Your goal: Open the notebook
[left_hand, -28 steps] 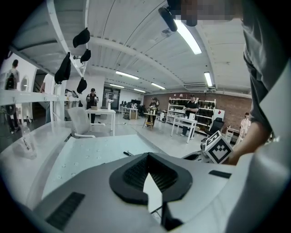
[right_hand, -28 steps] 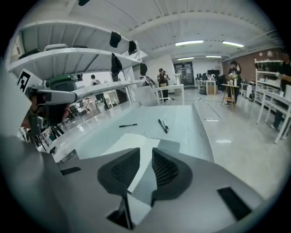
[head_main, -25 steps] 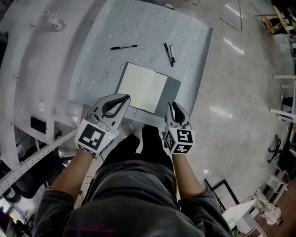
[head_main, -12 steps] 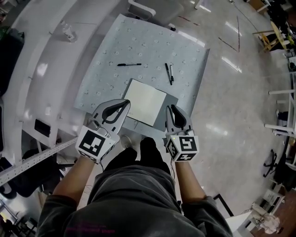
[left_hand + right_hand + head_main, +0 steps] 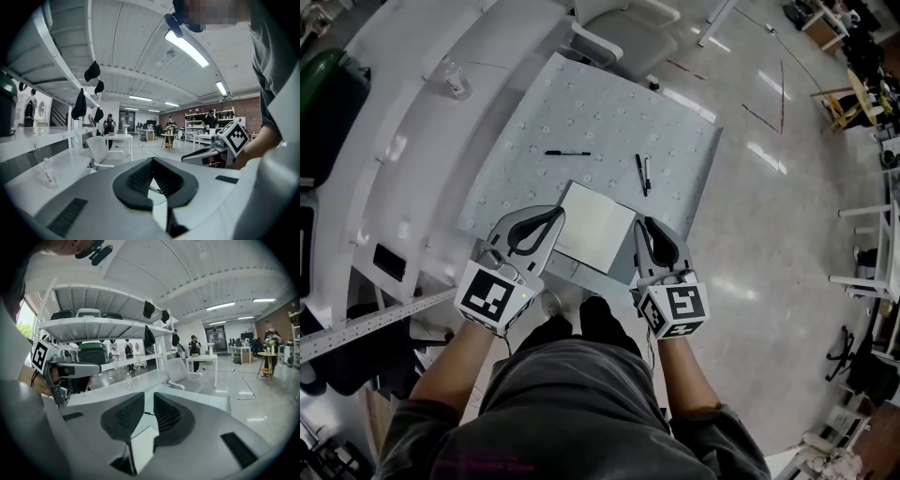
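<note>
Above the near edge of the table [image 5: 581, 103], the left gripper [image 5: 555, 214] hangs with its tips touching, empty. Just beside it the notebook [image 5: 595, 225] lies flat, white face up. It appears to be an open page, so the task looks done. The right gripper [image 5: 643, 225] hovers, jaws slightly apart, holding nothing. White shelving [image 5: 412, 141] stands left of the dotted tabletop and glossy floor [image 5: 769, 234] lies to its right.

The head view looks steeply down from high above the pale grey dotted table [image 5: 581, 122]. Each gripper view looks almost level along its own jaws into the big workshop hall [image 5: 145, 140]. Each also catches the other one, grey left gripper [image 5: 551, 217] or grey right gripper [image 5: 643, 228]
</note>
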Demonstrator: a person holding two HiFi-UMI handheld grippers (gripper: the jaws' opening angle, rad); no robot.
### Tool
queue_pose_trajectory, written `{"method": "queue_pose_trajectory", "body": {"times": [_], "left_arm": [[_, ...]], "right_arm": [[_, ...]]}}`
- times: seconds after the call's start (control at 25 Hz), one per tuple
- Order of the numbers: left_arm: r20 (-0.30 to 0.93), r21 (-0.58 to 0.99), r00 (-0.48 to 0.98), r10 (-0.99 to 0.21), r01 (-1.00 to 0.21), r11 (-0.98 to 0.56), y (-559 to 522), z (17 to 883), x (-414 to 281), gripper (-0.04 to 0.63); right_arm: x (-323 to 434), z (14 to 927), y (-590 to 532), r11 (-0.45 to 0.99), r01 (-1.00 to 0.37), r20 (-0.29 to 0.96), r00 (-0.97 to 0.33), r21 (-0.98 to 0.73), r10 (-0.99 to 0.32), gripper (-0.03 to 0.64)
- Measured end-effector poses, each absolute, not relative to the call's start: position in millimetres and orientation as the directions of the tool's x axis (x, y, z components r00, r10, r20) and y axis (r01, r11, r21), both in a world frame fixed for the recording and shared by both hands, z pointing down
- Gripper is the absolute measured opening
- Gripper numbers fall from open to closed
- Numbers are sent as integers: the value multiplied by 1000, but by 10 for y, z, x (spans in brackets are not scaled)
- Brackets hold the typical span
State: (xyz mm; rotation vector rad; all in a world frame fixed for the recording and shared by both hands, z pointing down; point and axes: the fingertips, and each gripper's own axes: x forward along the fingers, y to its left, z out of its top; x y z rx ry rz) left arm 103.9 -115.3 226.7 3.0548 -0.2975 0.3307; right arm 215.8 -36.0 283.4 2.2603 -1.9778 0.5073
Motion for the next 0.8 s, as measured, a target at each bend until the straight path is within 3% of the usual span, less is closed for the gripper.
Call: {"method": "queue_pose_trajectory", "body": {"times": [0.8], "left_arm": [[192,25,958,-214,-223,-975,-1302,2098,1176,0]], "right_arm": [[2241,2434,-535,-54,-990,270,17,-133,-963,40]]}}
